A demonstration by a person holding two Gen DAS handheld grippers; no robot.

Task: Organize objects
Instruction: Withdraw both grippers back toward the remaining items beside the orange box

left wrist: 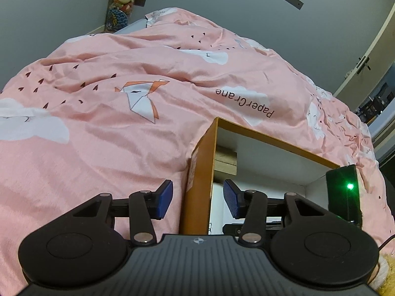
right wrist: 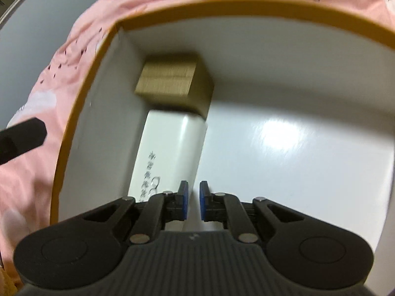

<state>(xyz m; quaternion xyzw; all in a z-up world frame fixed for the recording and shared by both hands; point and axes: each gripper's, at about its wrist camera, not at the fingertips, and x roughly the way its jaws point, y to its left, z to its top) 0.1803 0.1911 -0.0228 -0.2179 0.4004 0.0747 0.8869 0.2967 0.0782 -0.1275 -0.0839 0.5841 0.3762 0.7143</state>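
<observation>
An orange cardboard box [left wrist: 197, 185] with a white inside sits on the pink bed cover. My left gripper [left wrist: 197, 198] is open, its jaws straddling the box's left wall without touching it. In the right wrist view the box [right wrist: 81, 113] holds a tan wooden block [right wrist: 170, 79] in the far left corner and a white printed packet [right wrist: 165, 157] in front of it. My right gripper [right wrist: 194, 201] is over the box interior, jaws a narrow gap apart with nothing between them, just right of the packet.
The pink printed duvet [left wrist: 98, 128] covers the bed around the box. A black device with a green light [left wrist: 343, 192] stands at the box's right edge. Stuffed toys [left wrist: 122, 0] sit far back left. A door [left wrist: 365, 64] is far right.
</observation>
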